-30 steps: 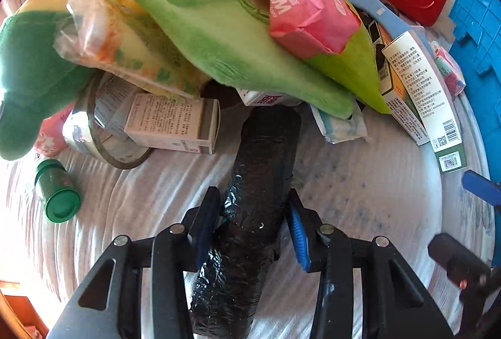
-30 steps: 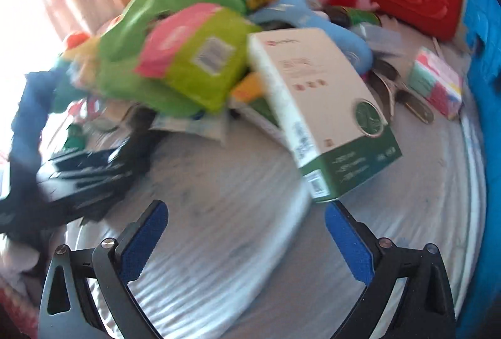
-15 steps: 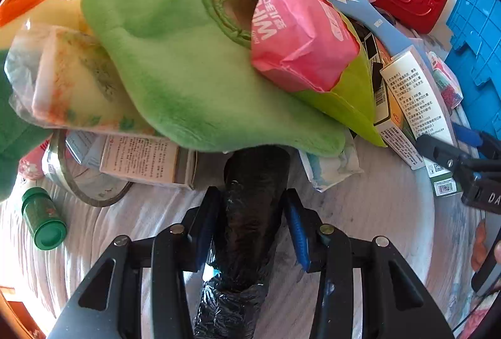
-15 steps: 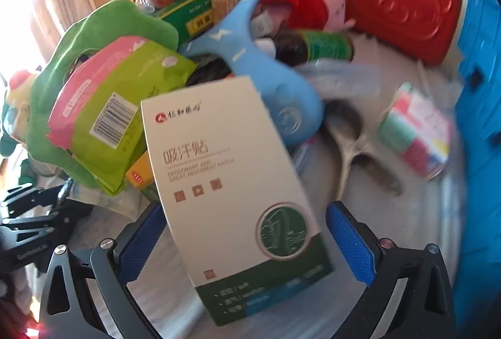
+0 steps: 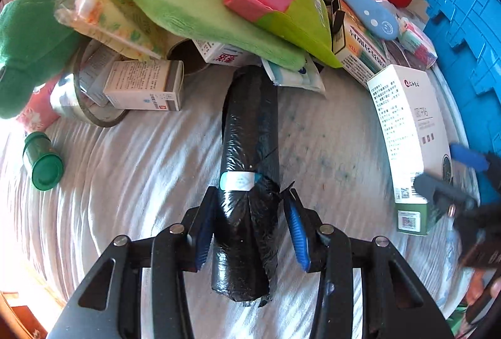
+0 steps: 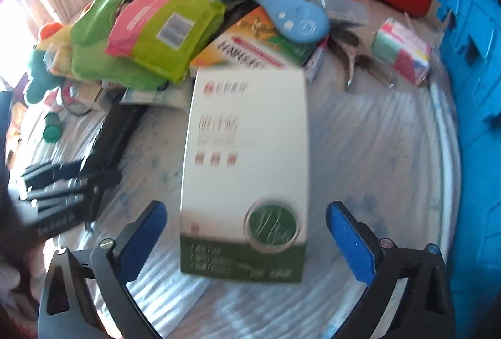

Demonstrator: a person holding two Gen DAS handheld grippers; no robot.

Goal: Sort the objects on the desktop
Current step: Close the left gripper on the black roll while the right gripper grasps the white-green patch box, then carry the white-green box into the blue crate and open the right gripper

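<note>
My left gripper (image 5: 250,226) has its jaws closed partway on a black plastic-wrapped roll (image 5: 249,157), which lies lengthwise on the white-covered counter (image 5: 141,169), its far end reaching the heap of clutter. My right gripper (image 6: 247,232) stands with its jaws wide apart around the near end of a white and green box (image 6: 247,169), not touching it. That box lies on the counter right of the roll. A small green bottle (image 5: 42,162) lies far left.
</note>
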